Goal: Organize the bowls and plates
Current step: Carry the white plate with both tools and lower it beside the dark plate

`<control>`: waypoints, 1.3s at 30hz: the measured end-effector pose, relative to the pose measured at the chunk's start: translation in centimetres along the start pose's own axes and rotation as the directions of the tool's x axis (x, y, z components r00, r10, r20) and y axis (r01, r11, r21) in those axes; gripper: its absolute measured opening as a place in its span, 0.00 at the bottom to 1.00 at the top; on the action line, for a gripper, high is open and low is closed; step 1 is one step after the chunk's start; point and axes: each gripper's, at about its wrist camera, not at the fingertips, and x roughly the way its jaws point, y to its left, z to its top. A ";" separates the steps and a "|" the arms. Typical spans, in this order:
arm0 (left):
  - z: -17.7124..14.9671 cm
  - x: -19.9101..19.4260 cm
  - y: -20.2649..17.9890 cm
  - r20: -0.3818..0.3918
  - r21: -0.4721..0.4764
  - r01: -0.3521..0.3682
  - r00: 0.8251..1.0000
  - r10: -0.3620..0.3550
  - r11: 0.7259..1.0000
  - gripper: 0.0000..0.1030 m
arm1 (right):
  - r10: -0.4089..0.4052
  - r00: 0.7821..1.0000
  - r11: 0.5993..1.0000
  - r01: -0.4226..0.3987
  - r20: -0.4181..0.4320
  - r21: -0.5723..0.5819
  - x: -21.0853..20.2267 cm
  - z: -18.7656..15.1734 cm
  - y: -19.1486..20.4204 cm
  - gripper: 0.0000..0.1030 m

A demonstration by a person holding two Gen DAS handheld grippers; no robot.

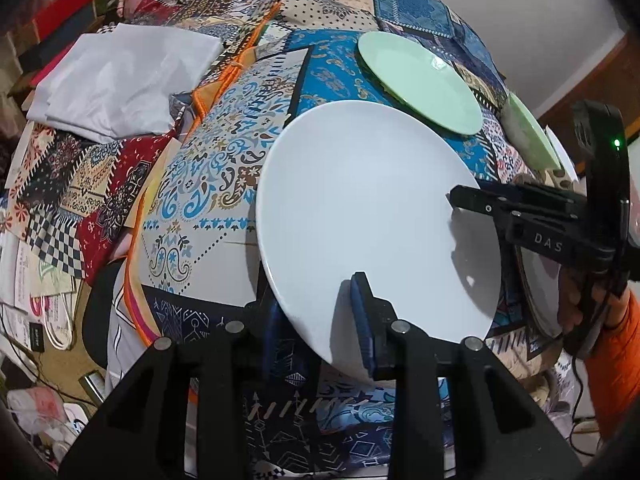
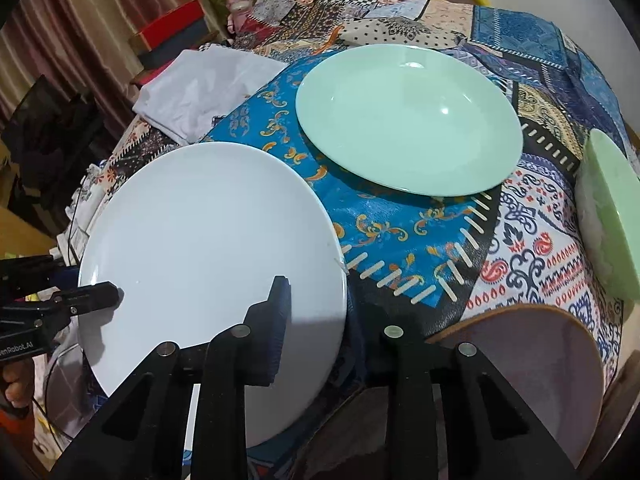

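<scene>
- I am holding the white plate [image 1: 360, 216] with both tools at once; it is tilting up off the patchwork desk [image 1: 224, 160], its far rim toward 12 o'clock.
- Left tool [image 1: 320, 320]: pinching the plate's near rim, one pad on top, the other finger going under the rim; the grip is sitting at 6 o'clock on the plate in the left wrist view.
- Right tool [image 2: 320, 328]: jaws drawn in on the plate's edge at about 4 o'clock in its own view, one finger over the rim, the other below; whether the pads are pressing fully, I cannot tell.
- The key relation: the green plate [image 2: 408, 120] is lying flat at 1 o'clock from the white one, near but apart, blue cloth showing between them.
- I am judging that stacking means carrying white toward 1 o'clock; the right tool is nearer the green plate.
- A pale green dish [image 2: 612, 208] is sitting at 3 o'clock; a brownish plate [image 2: 532, 364] is lying close at 5 o'clock.
</scene>
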 end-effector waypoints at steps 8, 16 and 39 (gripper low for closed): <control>0.1 -0.9 -0.2 0.014 -0.012 -0.016 1.000 0.016 1.000 0.31 | 0.011 0.999 0.999 -0.012 0.043 0.035 -1.4 -0.8 0.0 0.24; 0.2 -1.8 -1.1 0.030 -0.007 -0.025 0.999 0.025 1.000 0.31 | 0.009 0.995 0.999 -0.015 0.103 0.052 -3.7 -1.1 -0.2 0.24; 0.6 -3.8 -8.0 0.074 0.099 0.008 0.997 -0.015 0.995 0.31 | -0.047 0.977 0.989 0.015 0.209 0.150 -9.6 -5.1 -4.1 0.24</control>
